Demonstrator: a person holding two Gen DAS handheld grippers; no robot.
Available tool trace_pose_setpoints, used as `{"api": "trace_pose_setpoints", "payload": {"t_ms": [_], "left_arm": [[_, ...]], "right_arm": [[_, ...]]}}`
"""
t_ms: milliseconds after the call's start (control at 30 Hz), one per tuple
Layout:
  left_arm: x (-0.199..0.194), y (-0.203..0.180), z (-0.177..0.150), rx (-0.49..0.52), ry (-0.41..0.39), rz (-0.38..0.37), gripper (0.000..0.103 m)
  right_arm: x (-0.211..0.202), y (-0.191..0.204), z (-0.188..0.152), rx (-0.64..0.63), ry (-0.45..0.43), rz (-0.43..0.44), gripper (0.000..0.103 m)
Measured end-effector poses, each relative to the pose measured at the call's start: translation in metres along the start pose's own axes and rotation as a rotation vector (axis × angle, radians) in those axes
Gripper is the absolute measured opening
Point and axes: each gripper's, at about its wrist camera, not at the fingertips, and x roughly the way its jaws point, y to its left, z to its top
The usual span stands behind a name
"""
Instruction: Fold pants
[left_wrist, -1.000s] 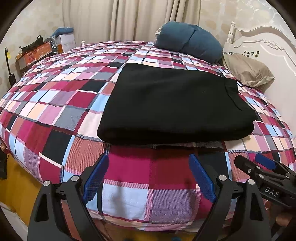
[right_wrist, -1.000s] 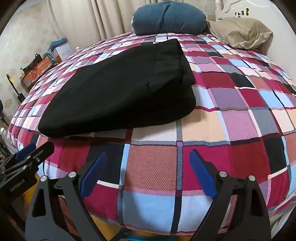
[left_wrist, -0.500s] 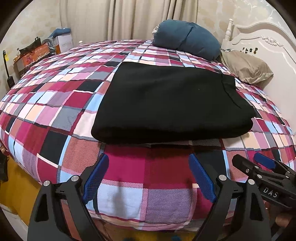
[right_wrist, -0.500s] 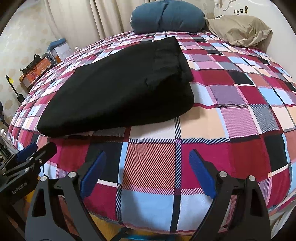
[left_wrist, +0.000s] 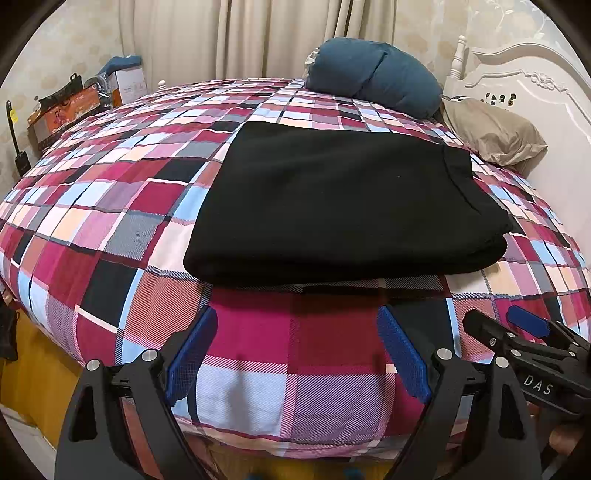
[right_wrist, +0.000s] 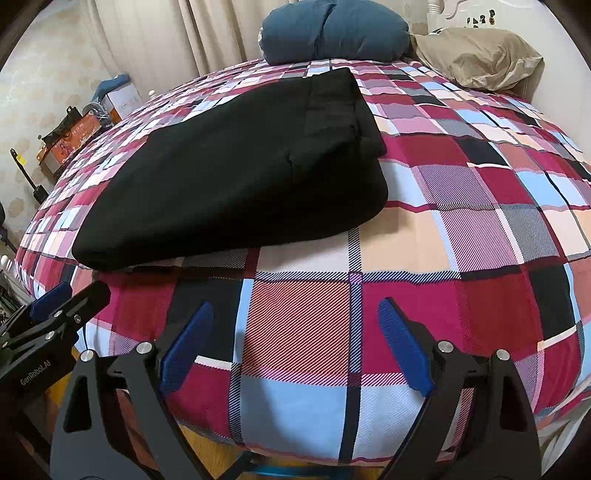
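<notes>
Plaid bed (left_wrist: 110, 229) carries folded black pants (left_wrist: 340, 206) (blue pillow (left_wrist: 373, 88) behind); left gripper (left_wrist: 295, 354) and right gripper (right_wrist: 295, 347) fingers wide, empty, near bed edge.

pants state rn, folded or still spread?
Folded. The black pants lie as a compact stacked rectangle on the plaid bed, layered edges showing at the near side. Both tongs are open and clear of them.

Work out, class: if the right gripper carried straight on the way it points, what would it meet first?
Probably the plaid bedcover: the open right gripper frames bare cover between its fingers, while the folded black pants lie farther on and leftward. Depth is uncertain.
</notes>
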Motion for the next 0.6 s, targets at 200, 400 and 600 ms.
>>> {"api": "trace_pose_setpoints", "payload": {"t_ms": [200,400,600], "left_arm": [[0.0008,0.0009,0.0002,0.002,0.002,0.001,0.087],[0.0006,0.0016,0.0001,0.001,0.000,0.004,0.087],[-0.0021,0.0009,-0.0003,0.008,-0.006,0.013,0.087]], "right_arm": [[0.0001,0.0001,-0.0002,0.000,0.002,0.000,0.091],[0.0009,-0.0004,-0.0011,-0.001,0.004,0.001,0.091],[0.0008,-0.0004,-0.0008,-0.001,0.006,0.002,0.091]]}}
